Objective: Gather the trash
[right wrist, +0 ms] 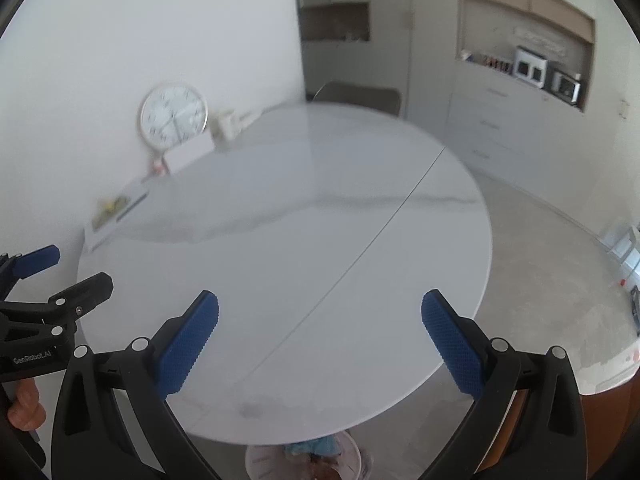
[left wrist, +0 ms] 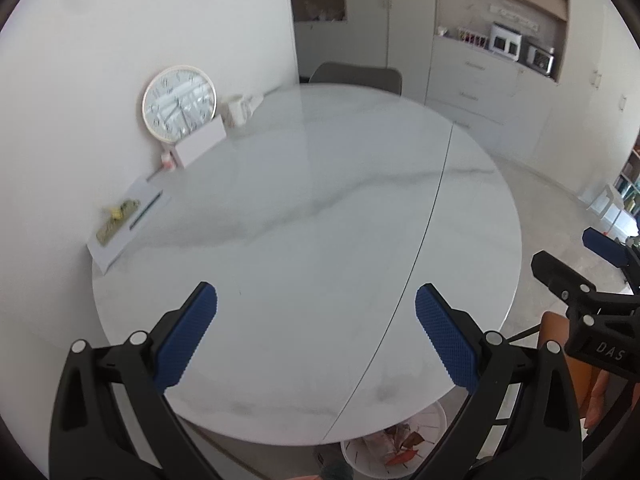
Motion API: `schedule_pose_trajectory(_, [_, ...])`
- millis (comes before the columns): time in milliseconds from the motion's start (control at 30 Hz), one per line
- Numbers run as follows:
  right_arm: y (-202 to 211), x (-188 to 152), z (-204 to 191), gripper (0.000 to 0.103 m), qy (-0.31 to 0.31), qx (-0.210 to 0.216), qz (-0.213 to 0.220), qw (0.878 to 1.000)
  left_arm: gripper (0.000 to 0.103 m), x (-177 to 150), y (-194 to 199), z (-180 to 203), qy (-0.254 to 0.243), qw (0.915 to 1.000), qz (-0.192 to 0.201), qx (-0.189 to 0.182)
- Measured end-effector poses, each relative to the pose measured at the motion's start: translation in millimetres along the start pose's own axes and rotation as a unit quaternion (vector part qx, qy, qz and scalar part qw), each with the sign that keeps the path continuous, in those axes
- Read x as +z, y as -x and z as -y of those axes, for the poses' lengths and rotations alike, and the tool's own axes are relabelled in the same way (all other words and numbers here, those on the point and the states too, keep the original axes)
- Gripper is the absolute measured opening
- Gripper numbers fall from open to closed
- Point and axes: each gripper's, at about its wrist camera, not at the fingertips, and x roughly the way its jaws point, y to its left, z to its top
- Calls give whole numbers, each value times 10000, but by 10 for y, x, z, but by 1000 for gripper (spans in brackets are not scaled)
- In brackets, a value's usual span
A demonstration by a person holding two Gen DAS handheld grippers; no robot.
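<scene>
My left gripper (left wrist: 316, 308) is open and empty above the near part of the round white marble table (left wrist: 320, 220). My right gripper (right wrist: 320, 316) is open and empty above the same table (right wrist: 300, 240). A white trash bin (left wrist: 434, 420) stands on the floor under the table's near edge, with red and orange wrappers (left wrist: 404, 446) inside. The bin shows in the right wrist view (right wrist: 260, 460) with blue and brown trash (right wrist: 316, 450) in it. The right gripper shows at the right edge of the left wrist view (left wrist: 576, 264). The left gripper shows at the left edge of the right wrist view (right wrist: 68, 268).
A round clock (left wrist: 179, 102) leans on the wall at the table's far left, beside a white box (left wrist: 200, 144) and a white cup (left wrist: 236, 110). A white card with a yellowish item (left wrist: 116, 220) lies at the left edge. A grey chair (left wrist: 356, 74) stands behind the table.
</scene>
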Motion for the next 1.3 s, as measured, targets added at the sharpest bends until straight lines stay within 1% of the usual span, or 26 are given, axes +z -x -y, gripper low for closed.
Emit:
schedule_pose_trajectory(100, [167, 90, 28, 101, -20, -136, 255, 9996, 95, 96, 140, 18, -16, 9996, 277, -15])
schedule_pose_trajectory(200, [286, 170, 86, 101, -18, -170, 432, 9989, 95, 163, 240, 53, 95, 9989, 460, -49])
schedule_pose_trajectory(267, [324, 212, 118, 101, 25, -177, 477, 9987, 95, 196, 296, 79, 158, 9984, 542, -60])
schedule_pose_trajectory(433, [361, 280, 187, 101, 135, -99, 560, 9983, 95, 233, 383, 172, 210, 9974, 690, 67])
schedule_pose_trajectory(567, [362, 314, 255, 101, 212, -33, 581, 9981, 95, 240, 397, 258, 313, 9972, 669, 100])
schedule_pose_trajectory(667, [349, 338, 302, 101, 254, 38, 572, 9980, 95, 237, 401, 331, 327, 9971, 671, 174])
schedule_pose_trajectory(867, [316, 331, 341, 101, 307, 126, 507, 9982, 95, 224, 403, 442, 290, 9975, 615, 197])
schedule_pose_trajectory(1300, [316, 302, 459, 101, 305, 197, 475, 9982, 95, 213, 402, 538, 290, 9979, 512, 266])
